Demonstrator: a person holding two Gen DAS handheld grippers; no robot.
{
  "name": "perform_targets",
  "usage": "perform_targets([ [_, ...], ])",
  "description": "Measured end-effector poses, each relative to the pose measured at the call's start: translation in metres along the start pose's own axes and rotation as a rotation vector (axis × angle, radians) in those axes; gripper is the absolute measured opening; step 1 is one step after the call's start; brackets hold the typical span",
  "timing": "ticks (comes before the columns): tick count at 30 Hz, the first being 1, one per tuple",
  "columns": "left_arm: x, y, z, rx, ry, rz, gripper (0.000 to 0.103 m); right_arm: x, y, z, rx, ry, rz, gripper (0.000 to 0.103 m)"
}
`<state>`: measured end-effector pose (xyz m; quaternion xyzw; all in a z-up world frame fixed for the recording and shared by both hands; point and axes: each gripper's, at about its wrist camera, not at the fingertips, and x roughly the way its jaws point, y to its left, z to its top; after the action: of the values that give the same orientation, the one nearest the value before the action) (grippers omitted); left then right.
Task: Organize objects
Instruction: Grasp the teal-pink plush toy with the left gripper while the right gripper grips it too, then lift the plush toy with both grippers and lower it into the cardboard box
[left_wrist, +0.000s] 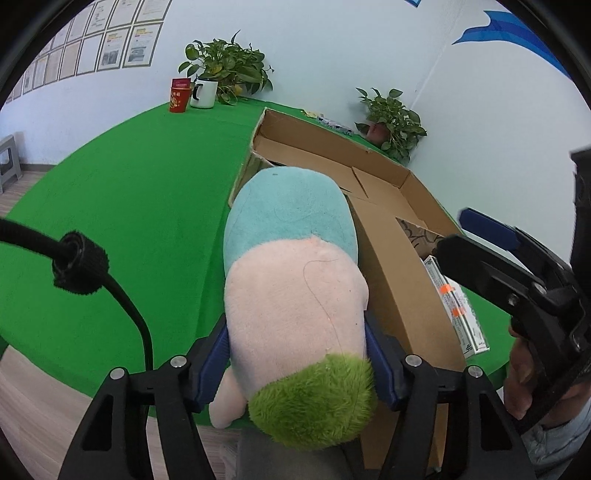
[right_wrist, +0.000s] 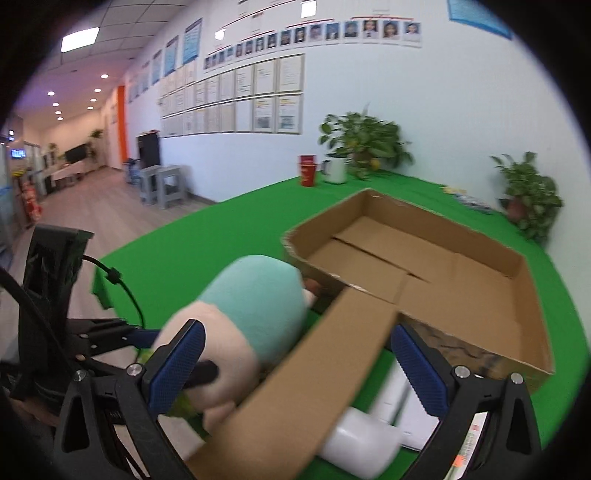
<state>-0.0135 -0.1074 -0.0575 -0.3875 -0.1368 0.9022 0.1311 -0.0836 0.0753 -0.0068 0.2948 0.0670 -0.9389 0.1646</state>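
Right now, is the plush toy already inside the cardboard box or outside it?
Outside. The left gripper holds the plush toy before the cardboard box, whose floor is bare.

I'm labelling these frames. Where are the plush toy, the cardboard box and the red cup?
plush toy (left_wrist: 295, 295): left wrist view, pink middle of body.
cardboard box (right_wrist: 424, 258): right wrist view, inner floor.
red cup (left_wrist: 179, 99): left wrist view, front wall.
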Motion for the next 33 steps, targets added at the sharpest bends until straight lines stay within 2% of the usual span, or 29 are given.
perform_targets([
  [6, -0.021, 0.015, -0.007, 0.002, -0.008, 0.012, 0.063, 0.038, 0.011, 0.014, 0.101, 0.112, 0.179, 0.101],
  [9, -0.029, 0.023, -0.011, -0.013, -0.015, 0.01, 0.063, 0.059, 0.019, 0.02, 0.149, 0.201, 0.25, 0.101],
  [12, -0.032, 0.027, -0.014, -0.025, -0.016, 0.004, 0.063, 0.077, 0.03, 0.02, 0.209, 0.304, 0.383, 0.101],
  [18, -0.031, 0.032, -0.013, -0.023, -0.016, 0.003, 0.063, 0.093, 0.041, 0.019, 0.16, 0.407, 0.278, 0.101],
  [22, -0.029, 0.028, -0.012, -0.003, -0.015, 0.014, 0.062, 0.096, 0.035, 0.017, 0.206, 0.446, 0.256, 0.1],
  [29, -0.03, 0.025, -0.005, 0.02, -0.011, 0.015, 0.057, 0.082, 0.047, 0.015, 0.158, 0.383, 0.181, 0.081],
  [33, -0.039, 0.018, 0.0, 0.043, -0.035, 0.026, 0.057, 0.081, 0.044, 0.02, 0.143, 0.326, 0.172, 0.076],
])
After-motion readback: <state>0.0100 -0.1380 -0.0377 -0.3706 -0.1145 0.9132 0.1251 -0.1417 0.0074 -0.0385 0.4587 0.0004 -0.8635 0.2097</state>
